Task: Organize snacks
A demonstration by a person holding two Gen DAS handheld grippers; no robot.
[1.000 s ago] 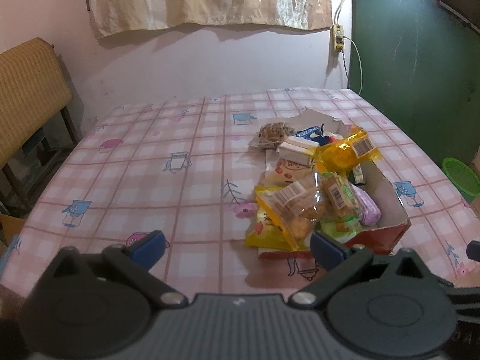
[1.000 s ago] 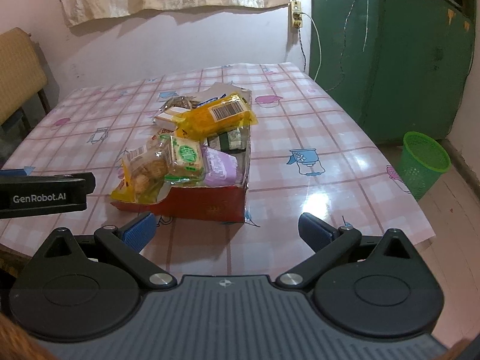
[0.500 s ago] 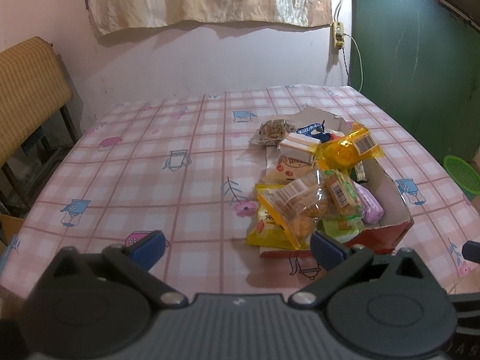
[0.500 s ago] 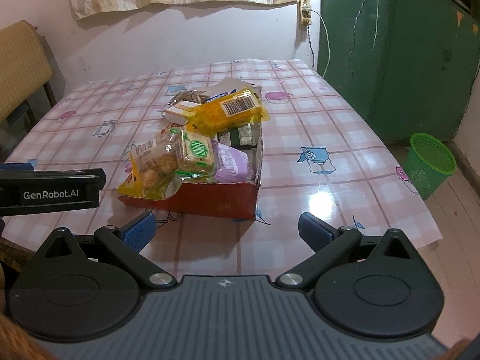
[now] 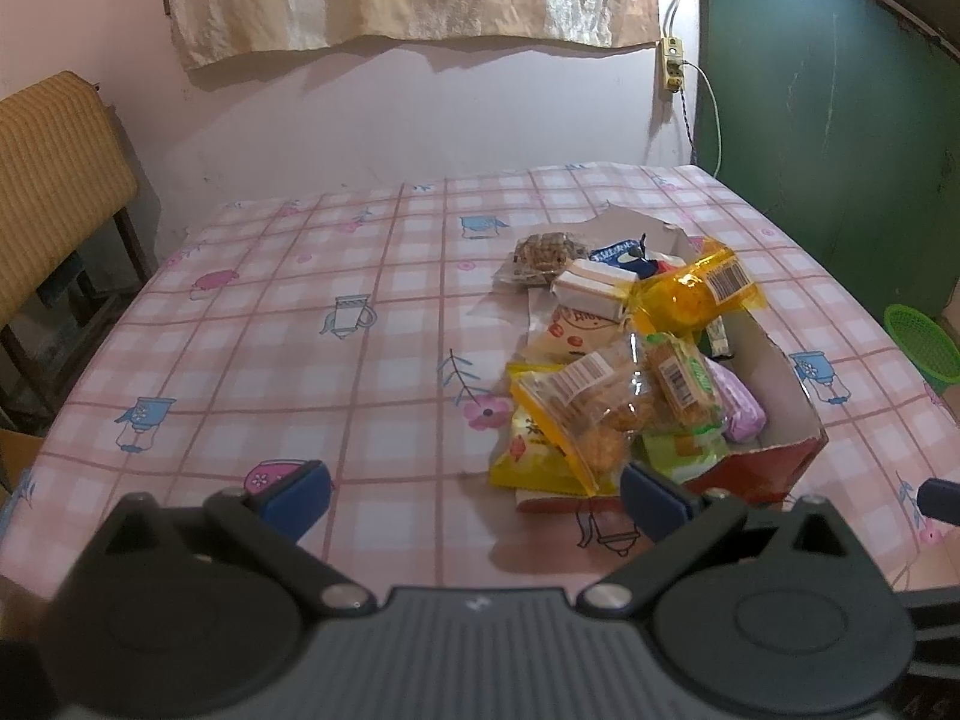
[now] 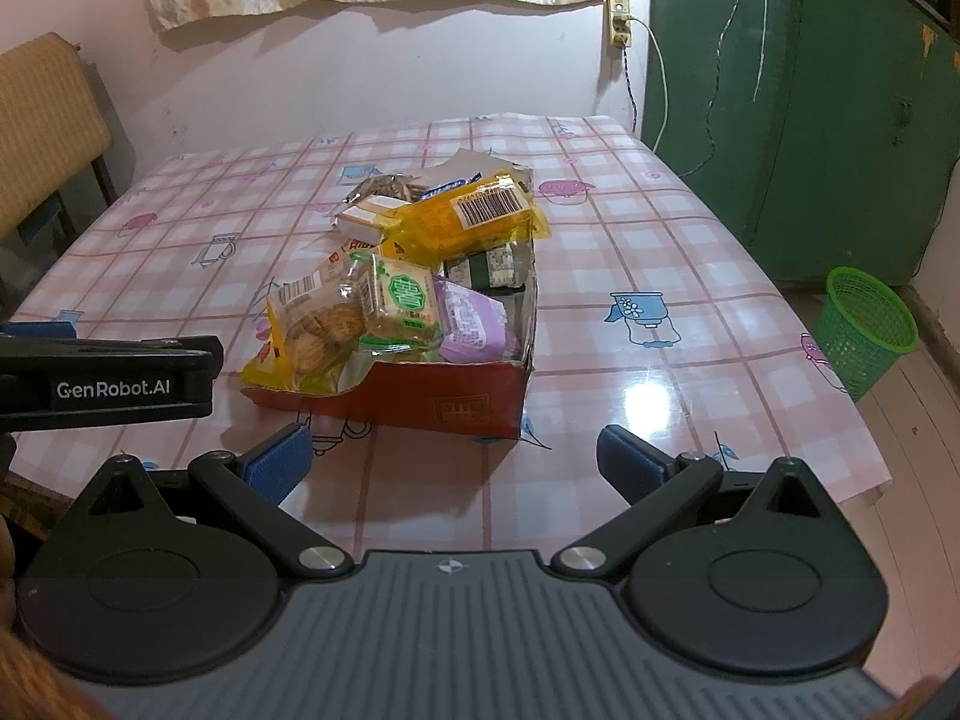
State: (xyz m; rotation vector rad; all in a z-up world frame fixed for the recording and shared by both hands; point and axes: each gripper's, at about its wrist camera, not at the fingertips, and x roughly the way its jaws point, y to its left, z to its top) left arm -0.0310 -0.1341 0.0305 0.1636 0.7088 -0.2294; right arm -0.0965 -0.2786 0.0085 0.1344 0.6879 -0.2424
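Both the left gripper (image 5: 474, 495) and right gripper (image 6: 453, 456) are hovering with jaws spread wide, empty, short of the overfilled red carton (image 6: 456, 399) on the tabletop (image 6: 636, 252). Nudging its heaped snack packets (image 6: 384, 294) could spill them out.

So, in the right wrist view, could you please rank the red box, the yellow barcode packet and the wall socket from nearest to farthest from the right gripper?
1. Red box: just ahead of the open right gripper, on the table.
2. Yellow barcode packet: atop the snack pile, further back.
3. Wall socket: on the far wall, upper right.
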